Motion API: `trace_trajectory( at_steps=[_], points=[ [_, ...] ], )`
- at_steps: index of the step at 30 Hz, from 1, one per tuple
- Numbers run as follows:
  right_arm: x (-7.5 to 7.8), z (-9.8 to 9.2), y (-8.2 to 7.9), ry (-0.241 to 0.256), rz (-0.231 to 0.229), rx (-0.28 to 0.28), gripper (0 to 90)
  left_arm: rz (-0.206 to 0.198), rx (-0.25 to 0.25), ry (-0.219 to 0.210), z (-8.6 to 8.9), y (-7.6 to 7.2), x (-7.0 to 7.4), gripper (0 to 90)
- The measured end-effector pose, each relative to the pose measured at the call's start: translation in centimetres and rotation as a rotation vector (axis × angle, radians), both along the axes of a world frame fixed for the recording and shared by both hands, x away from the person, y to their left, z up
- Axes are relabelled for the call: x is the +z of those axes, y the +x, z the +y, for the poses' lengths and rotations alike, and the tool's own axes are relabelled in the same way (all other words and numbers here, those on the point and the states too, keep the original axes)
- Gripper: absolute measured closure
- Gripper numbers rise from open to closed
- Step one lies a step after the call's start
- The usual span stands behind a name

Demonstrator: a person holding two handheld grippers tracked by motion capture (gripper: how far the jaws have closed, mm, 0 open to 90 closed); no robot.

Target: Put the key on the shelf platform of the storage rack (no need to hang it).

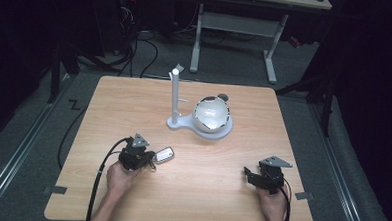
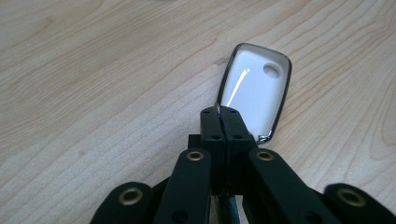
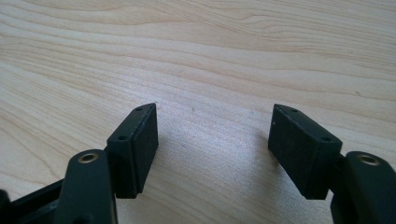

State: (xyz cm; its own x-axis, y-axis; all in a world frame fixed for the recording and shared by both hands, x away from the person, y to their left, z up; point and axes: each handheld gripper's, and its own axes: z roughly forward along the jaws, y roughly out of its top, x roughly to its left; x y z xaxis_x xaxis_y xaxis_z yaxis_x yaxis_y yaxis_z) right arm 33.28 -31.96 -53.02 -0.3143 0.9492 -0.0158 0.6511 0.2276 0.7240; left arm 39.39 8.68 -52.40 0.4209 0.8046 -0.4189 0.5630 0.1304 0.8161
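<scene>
A glossy white plastic key fob (image 2: 256, 91) with a bright chrome-look rim lies on the pale, matt wood-grain surface (image 2: 93, 70). Both grippers' fingers (image 3: 135, 149) are matt black plastic with brass-coloured rivets. The bowl (image 1: 212, 114) gleams like polished metal.

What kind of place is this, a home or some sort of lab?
Probably a lab or recording room, not a home: a bare wooden table on grey carpet, loose cables on the floor behind it, and a height-adjustable desk frame against dark surroundings.
</scene>
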Motion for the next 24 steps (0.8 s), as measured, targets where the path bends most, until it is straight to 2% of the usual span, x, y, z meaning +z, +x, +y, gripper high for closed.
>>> trace_trajectory(
  at_steps=[13,21,24],
  points=[
    [0.0,0.0,0.0,0.0,0.0,0.0,33.5,-0.031,0.001,-0.072,1.0,-1.0,2.3,90.0],
    [0.0,0.0,0.0,0.0,-0.001,-0.001,33.4,-0.068,-0.016,-0.094,1.1,-1.5,4.8,90.0],
    [0.0,0.0,0.0,0.0,-0.001,-0.001,33.4,-0.066,-0.02,-0.113,1.2,-1.5,5.5,90.0]
  ],
)
